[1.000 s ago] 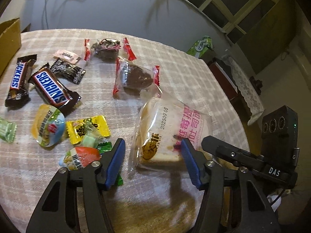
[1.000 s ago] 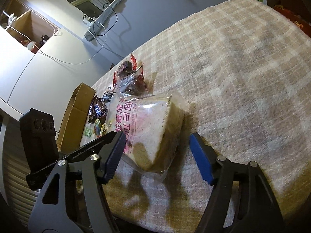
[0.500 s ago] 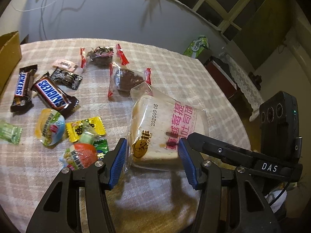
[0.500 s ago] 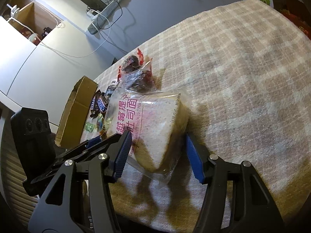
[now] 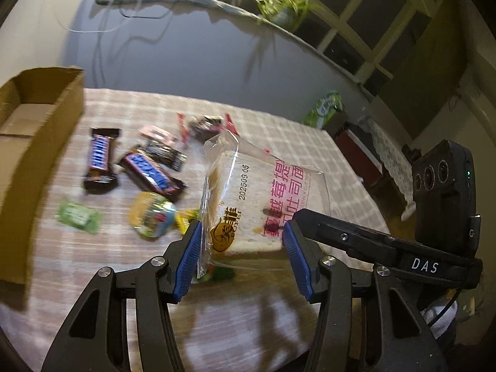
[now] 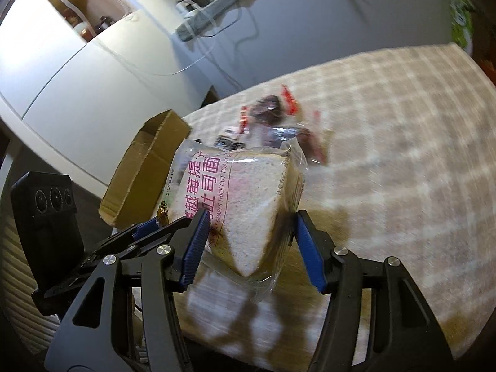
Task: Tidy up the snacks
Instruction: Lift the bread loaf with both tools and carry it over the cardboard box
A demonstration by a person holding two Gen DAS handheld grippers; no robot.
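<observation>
Left wrist | both tongs [image 5: 240, 255] [image 6: 248, 243] clamp one toast pack [image 5: 263, 198] | two Snickers [image 5: 99, 156] | one box [image 5: 37, 117]

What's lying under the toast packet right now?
The toast packet is lifted in both grippers. Beneath its near edge a green wrapper and part of a yellow one show on the tablecloth; anything further under it is hidden.

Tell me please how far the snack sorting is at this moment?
Done: nothing shows as sorted; the visible part of the cardboard box holds nothing. In hand: the left gripper and right gripper both clamp the bagged toast, tilted up off the tablecloth. Left: the two Snickers bars, the dark pastries and the small candies lie loose on the cloth.
</observation>
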